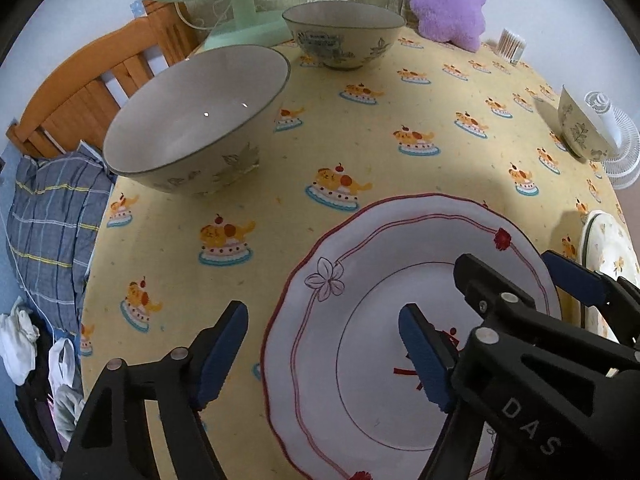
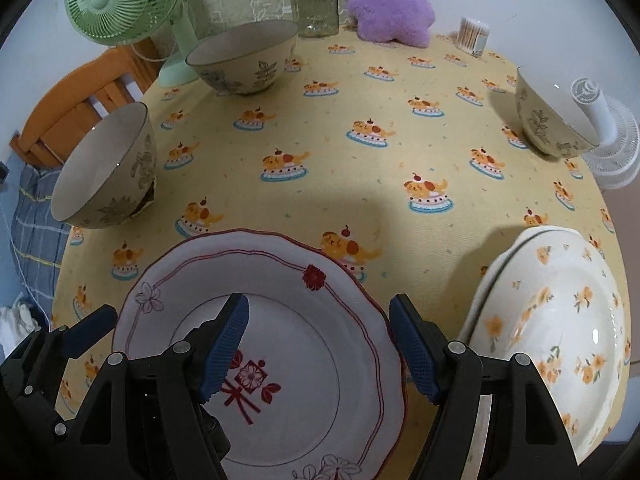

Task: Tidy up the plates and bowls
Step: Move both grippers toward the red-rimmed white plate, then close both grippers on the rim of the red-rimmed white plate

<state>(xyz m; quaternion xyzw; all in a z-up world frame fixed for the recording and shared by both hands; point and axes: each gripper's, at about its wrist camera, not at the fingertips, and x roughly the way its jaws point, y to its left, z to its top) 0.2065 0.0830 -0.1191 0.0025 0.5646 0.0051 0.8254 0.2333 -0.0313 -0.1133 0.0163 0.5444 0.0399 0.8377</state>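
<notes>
A white scalloped plate [image 1: 360, 264] [image 2: 280, 280] with a red rim and flower marks lies near the front of the yellow tablecloth. My left gripper [image 1: 324, 354] is open and straddles its left rim. My right gripper [image 2: 320, 348] is open and straddles its right rim; its fingers [image 1: 572, 276] also show in the left wrist view. Neither pair of pads visibly presses the plate. Three patterned bowls stand around: one at the left [image 1: 196, 120] [image 2: 108, 172], one at the back [image 1: 344, 36] [image 2: 244, 56], one at the right [image 1: 580, 128] [image 2: 556, 116]. A floral plate stack [image 2: 552, 320] [image 1: 608, 264] sits right.
At the table's back stand a green fan [image 2: 120, 0], a glass jar [image 2: 316, 4], a purple plush [image 2: 392, 8] and a cotton-swab pot [image 2: 474, 36]. A white fan [image 2: 604, 132] is off the right edge. A wooden frame [image 1: 92, 84] and plaid cloth [image 1: 48, 232] lie left.
</notes>
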